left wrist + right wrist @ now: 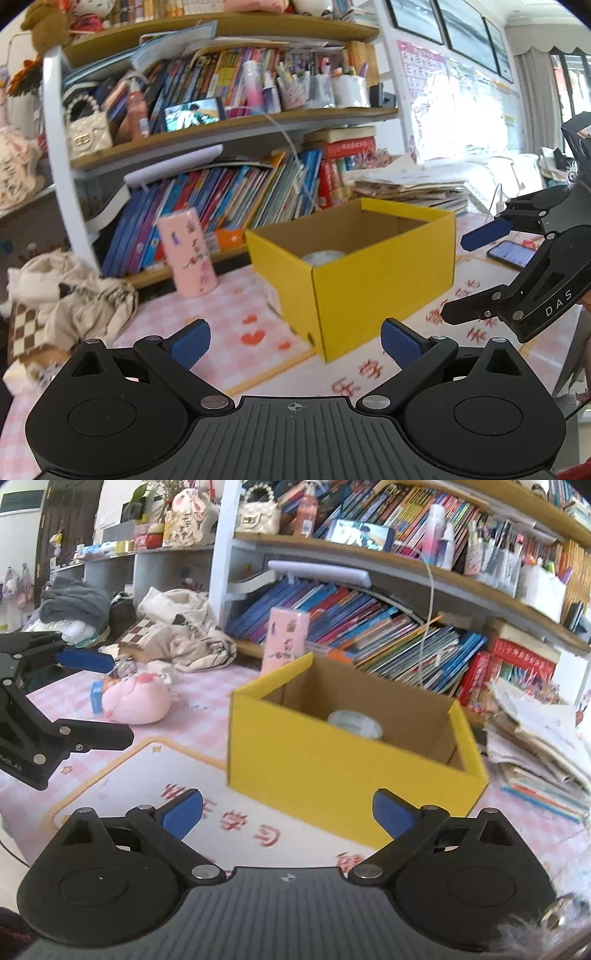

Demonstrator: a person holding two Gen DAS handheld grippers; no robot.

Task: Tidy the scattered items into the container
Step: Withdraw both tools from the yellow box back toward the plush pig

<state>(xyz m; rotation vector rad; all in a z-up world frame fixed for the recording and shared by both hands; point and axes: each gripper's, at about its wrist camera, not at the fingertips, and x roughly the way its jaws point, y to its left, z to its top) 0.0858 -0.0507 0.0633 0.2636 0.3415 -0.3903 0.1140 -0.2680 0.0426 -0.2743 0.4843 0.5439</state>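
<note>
Box: open yellow cardboard box point(332, 760) on the pink checked table point(207, 705); a whitish roll of tape point(355, 723) lies inside.
Left tongs point(295, 343): blue-padded jaws wide apart, empty, near the box's front corner.
Right tongs point(288, 812): jaws wide apart, empty, near the box's front wall.
Around: pink plush toy point(135, 701) left of the box; tall pink carton point(188, 251) behind it, before the bookshelf point(229, 122).

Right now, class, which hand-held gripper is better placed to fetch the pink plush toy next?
Left. The left hand-held gripper hangs open right beside the pink plush toy; the right hand-held gripper, also open, faces the yellow box.
</note>
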